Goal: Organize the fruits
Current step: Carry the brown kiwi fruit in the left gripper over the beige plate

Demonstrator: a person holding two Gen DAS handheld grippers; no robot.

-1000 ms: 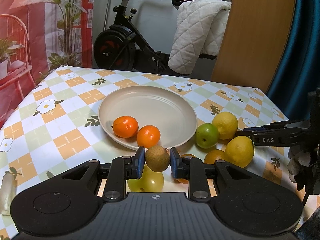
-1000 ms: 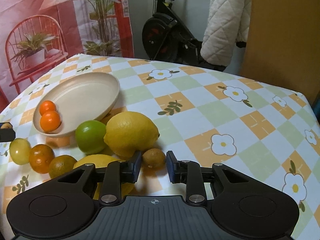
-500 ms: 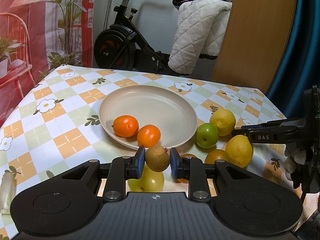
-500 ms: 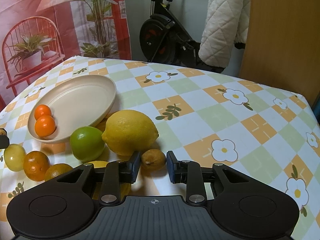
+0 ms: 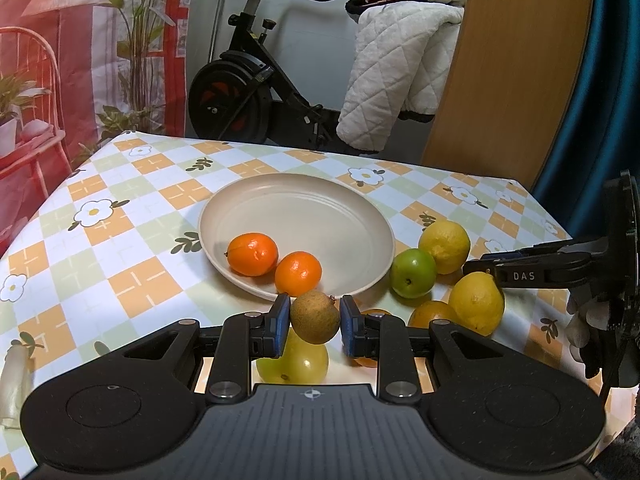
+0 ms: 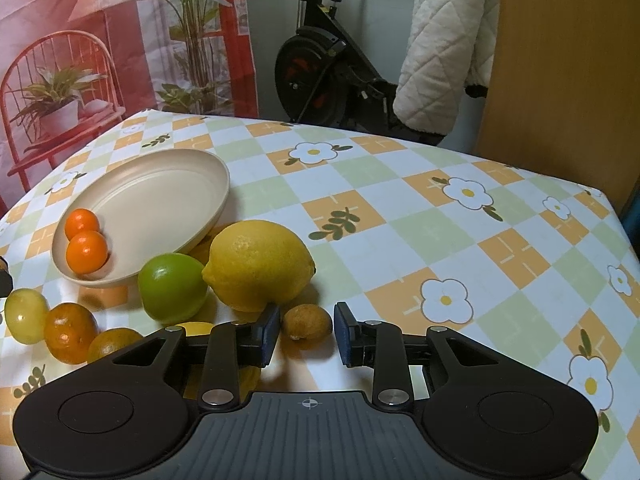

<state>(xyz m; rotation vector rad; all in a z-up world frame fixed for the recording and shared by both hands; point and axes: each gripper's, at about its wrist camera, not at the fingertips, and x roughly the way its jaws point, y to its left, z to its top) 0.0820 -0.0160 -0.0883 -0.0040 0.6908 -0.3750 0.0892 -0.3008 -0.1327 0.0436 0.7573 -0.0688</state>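
Fingers first: the left gripper (image 5: 315,316) has its blue pads clamped on a small brown fruit (image 5: 315,317), held up just off the desk (image 5: 132,276) at about 6 o'clock of the beige plate (image 5: 348,204). The right gripper (image 6: 306,326) is different: its fingers sit either side of another little brown fruit (image 6: 307,322), but there's a visible gap on both sides, so nothing is gripped there and that fruit is lying on the desk.

Progress-wise I'd say early days. Only two oranges (image 5: 253,254) are in the plate, both near its 7 o'clock edge. Everything else is outside, bunched around the plate's 4 to 5 o'clock: a green apple (image 5: 413,273), two lemons (image 5: 445,241), a couple of darker oranges (image 5: 434,314) and a yellow-green fruit (image 5: 298,364) right under the left fingers.

My guess is the held brown one goes in the plate next, then the right side needs to actually close on its fruit.
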